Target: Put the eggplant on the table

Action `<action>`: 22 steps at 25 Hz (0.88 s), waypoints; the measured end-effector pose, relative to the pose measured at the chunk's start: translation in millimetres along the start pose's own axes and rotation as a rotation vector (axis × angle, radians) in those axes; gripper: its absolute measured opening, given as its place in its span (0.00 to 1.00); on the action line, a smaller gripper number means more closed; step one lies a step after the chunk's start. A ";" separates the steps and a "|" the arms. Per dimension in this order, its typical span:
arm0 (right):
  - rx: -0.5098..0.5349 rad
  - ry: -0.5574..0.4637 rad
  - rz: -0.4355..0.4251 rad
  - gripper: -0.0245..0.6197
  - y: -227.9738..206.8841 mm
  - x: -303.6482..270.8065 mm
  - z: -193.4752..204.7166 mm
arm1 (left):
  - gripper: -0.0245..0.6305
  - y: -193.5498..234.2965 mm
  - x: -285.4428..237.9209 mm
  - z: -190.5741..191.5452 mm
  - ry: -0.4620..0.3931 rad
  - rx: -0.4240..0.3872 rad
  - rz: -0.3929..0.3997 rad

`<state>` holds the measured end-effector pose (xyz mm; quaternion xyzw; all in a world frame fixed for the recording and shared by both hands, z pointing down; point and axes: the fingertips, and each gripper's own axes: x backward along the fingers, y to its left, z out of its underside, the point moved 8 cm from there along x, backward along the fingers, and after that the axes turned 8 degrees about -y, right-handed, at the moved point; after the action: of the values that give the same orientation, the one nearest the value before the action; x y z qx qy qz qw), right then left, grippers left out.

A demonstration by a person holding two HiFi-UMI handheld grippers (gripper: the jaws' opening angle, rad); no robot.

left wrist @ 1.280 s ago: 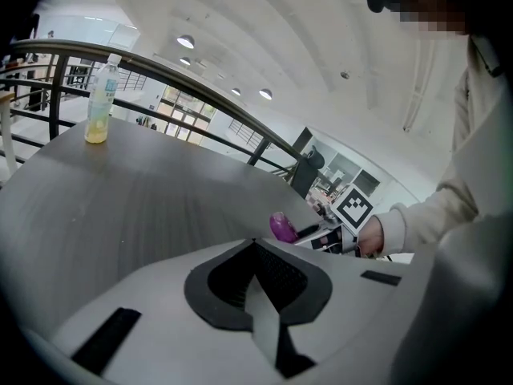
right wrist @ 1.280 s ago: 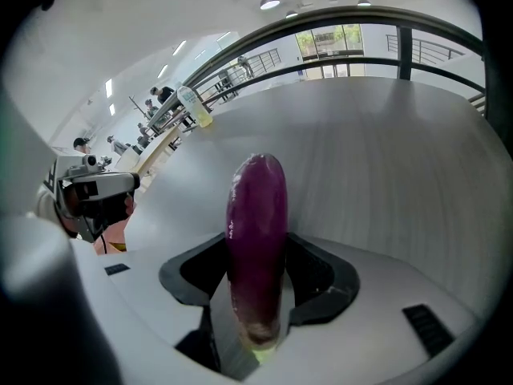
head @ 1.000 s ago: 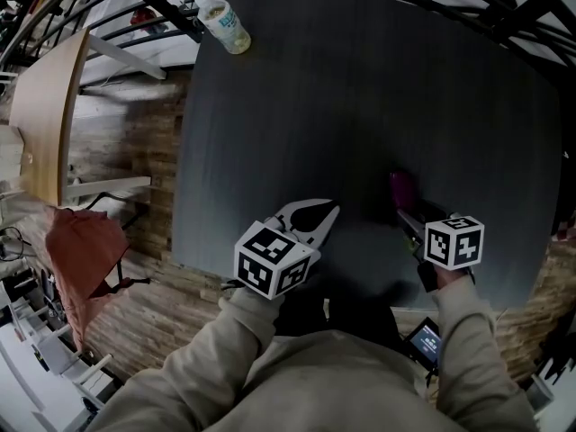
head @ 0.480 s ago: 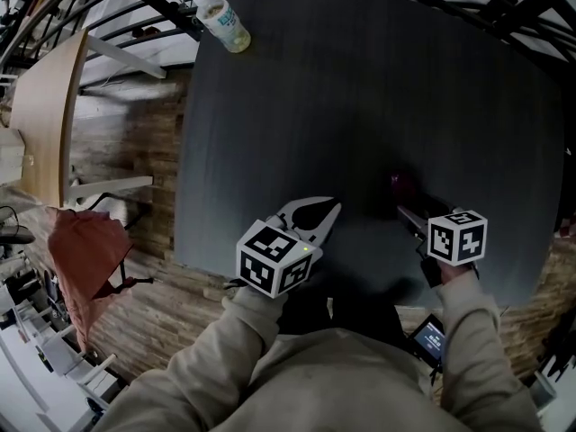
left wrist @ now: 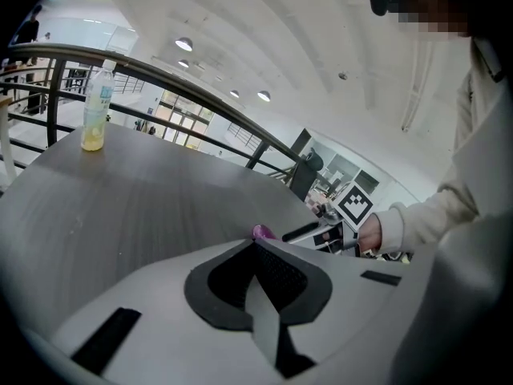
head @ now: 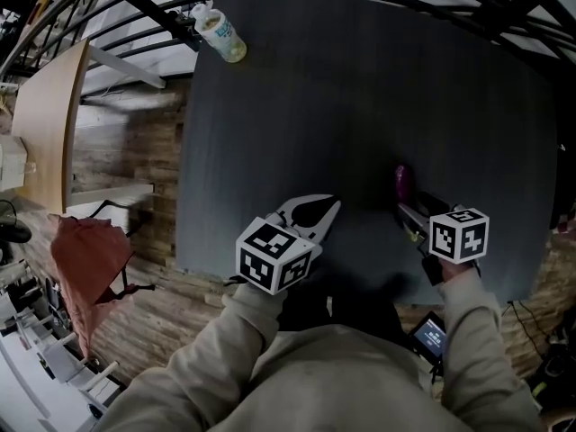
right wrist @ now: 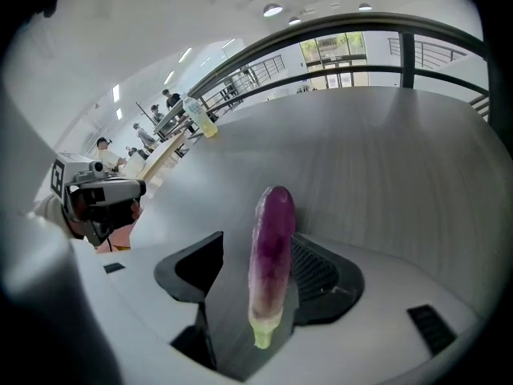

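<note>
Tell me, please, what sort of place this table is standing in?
Probably a large indoor hall, perhaps an open office or lab on a raised gallery: a dark railing runs behind the grey table, recessed ceiling lights show overhead, and the floor is wood planks.

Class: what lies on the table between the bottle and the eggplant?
Nothing; the head view shows only bare dark table between the bottle and the eggplant.

Left gripper view: eggplant (left wrist: 262, 233) mostly hidden behind jaws; bottle (left wrist: 97, 107) label unreadable.
</note>
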<state>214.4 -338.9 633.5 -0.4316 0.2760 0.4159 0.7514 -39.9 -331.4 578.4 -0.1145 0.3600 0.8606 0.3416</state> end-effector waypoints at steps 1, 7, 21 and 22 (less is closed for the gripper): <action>0.003 -0.006 0.001 0.46 -0.3 2.3 -1.3 | 0.05 -1.3 -1.1 -2.1 -0.004 -0.005 0.004; 0.006 -0.058 -0.029 0.33 -0.5 32.9 -12.7 | 0.05 -17.5 -3.6 -20.4 -0.025 -0.050 0.035; 0.067 -0.269 -0.084 0.06 22.9 135.8 -49.7 | 0.05 -75.5 16.1 -89.1 -0.115 -0.183 0.101; 0.075 -0.291 -0.086 0.06 25.6 143.9 -54.3 | 0.05 -81.3 17.8 -94.8 -0.124 -0.197 0.111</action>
<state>261.5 -323.7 485.7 -0.3499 0.1608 0.4307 0.8163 -3.2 -347.3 458.8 -0.0741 0.2578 0.9147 0.3022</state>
